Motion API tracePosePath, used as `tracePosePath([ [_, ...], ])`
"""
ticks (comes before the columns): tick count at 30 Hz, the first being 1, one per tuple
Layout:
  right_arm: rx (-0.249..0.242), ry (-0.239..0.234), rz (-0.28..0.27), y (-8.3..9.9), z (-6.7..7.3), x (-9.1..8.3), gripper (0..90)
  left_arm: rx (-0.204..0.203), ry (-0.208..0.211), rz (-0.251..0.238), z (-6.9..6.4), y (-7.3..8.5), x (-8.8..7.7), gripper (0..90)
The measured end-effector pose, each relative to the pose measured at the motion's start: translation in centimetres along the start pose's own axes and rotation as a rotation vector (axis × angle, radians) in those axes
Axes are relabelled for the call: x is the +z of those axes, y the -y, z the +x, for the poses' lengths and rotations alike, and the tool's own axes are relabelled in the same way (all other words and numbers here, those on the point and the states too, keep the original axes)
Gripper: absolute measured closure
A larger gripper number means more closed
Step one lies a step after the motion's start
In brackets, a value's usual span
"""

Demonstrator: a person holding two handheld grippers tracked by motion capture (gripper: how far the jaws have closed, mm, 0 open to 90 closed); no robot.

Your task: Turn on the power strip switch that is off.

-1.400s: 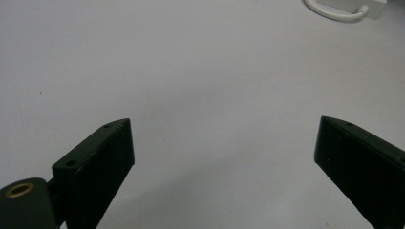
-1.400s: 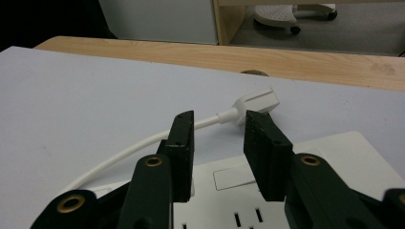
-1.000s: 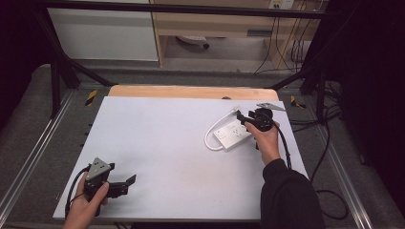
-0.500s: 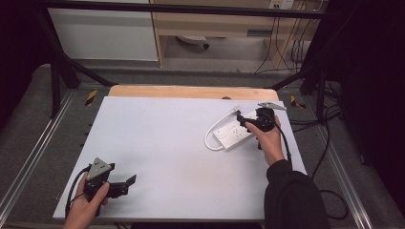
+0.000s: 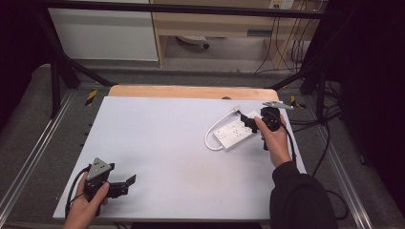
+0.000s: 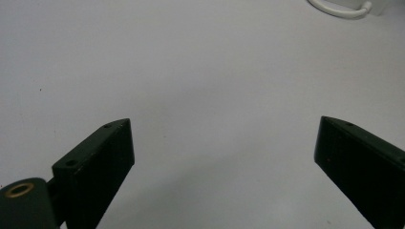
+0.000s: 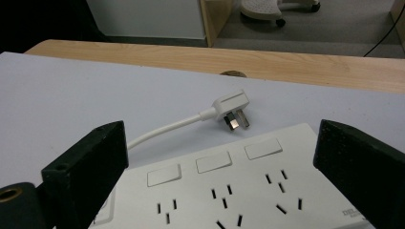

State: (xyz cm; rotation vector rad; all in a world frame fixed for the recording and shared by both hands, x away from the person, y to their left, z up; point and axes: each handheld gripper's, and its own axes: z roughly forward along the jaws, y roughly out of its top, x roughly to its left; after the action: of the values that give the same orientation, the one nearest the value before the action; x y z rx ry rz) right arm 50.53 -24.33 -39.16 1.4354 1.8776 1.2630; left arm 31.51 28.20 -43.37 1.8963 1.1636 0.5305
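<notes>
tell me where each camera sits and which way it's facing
High view: fixed above the person's side, looking forward and down on the white table; both hands show, with the left gripper and right gripper.
Left gripper view: rides the left gripper, low over bare tabletop, between its open jaws.
Right gripper view: rides the right gripper, looking over the power strip toward its plug.
Shared: the high and right gripper views both show the power strip.

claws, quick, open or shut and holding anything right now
Left claw: open, holding nothing, over bare table.
Right claw: open, holding nothing, jaws either side of the power strip.
</notes>
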Motion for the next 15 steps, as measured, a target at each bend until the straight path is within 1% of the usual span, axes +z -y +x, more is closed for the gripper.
tracePosePath([
  [4,0.001,-0.015,-0.001,-0.3,0.0,-1.2,5.5,0.001,0.0,0.0,-0.1,0.0,0.0,6.4],
  [11,-0.021,-0.039,-0.011,-0.9,0.1,-3.4,5.8,-0.001,-0.002,0.0,0.0,0.0,0.0,6.4],
  [15,-0.029,-0.058,-0.023,-0.9,0.2,-4.8,5.8,-0.002,-0.002,0.0,0.0,0.0,0.0,6.4],
])
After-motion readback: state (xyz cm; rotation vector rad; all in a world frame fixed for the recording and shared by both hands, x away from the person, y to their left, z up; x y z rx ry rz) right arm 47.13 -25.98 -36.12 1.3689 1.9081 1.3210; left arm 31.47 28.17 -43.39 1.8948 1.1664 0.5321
